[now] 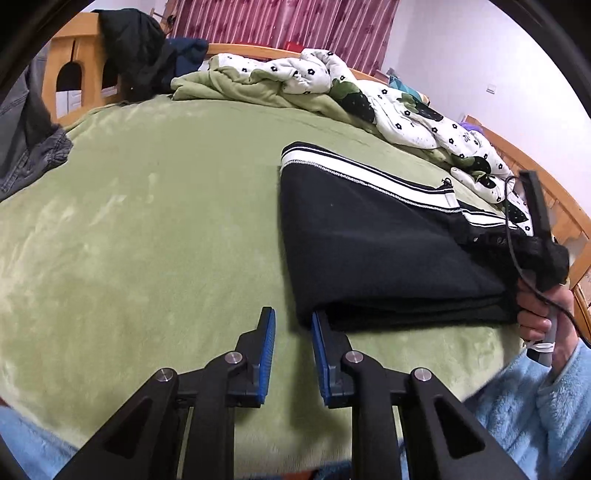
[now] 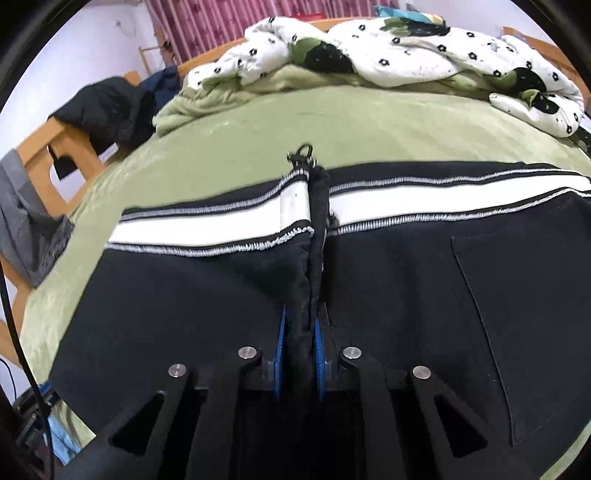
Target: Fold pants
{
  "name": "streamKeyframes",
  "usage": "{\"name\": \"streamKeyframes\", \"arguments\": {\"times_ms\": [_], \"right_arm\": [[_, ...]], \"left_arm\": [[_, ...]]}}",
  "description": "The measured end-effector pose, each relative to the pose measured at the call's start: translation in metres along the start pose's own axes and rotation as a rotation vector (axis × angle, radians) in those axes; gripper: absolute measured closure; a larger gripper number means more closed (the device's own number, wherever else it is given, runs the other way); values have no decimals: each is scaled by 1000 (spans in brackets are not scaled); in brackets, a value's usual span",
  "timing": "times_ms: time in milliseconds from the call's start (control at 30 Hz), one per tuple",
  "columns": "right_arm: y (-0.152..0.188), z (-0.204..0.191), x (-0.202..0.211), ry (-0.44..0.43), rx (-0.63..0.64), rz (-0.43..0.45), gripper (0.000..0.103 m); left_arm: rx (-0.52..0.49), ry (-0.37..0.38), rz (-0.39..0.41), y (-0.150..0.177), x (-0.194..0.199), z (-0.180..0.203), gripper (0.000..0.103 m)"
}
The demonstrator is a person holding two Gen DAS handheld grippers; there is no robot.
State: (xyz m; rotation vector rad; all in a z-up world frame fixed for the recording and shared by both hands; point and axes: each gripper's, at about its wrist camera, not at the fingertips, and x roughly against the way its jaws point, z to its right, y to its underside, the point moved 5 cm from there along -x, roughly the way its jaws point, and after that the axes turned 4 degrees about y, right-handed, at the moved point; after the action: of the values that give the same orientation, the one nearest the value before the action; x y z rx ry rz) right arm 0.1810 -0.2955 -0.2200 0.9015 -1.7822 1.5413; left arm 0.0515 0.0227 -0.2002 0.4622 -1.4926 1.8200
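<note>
R claw [image 2: 300, 332] pinched tight on pants [image 2: 184, 314] fabric; L claw [image 1: 293, 325] narrow gap, empty, right finger touching pants edge.

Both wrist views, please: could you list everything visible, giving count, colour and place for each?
pants: one, black with white side stripe, folded on the bed's near right part
blanket: one, green, covering the bed
quilt: one, white with black flowers, bunched along the far side
bed frame: one, wooden, round the mattress
dark jackets: black and navy, draped over the frame's far left corner
grey garment: one, at the left edge
curtain: one, dark red, behind the bed
left gripper: black, blue pads, jaws apart at the pants' corner
right gripper: black, blue pads, clamped on pants fabric
sleeve: light blue, fleecy
</note>
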Motion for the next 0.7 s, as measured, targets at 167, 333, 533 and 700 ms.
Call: {"name": "streamKeyframes", "arguments": {"times_ms": [167,333,533,700], "right_arm": [[6,10,47,34,-40,67,77],[37,-11,74,60,74,111,75],[70,-2,57,43,67,56,69],[56,41,94,55,0,134,66]], "left_arm": [[13,32,38,-6,28,0,84],[-29,4,11,-38,6,13,83],[-8,-64,-75,-20,-43,14,74],[-86,-136,-49,-31,-27,25,73]]}}
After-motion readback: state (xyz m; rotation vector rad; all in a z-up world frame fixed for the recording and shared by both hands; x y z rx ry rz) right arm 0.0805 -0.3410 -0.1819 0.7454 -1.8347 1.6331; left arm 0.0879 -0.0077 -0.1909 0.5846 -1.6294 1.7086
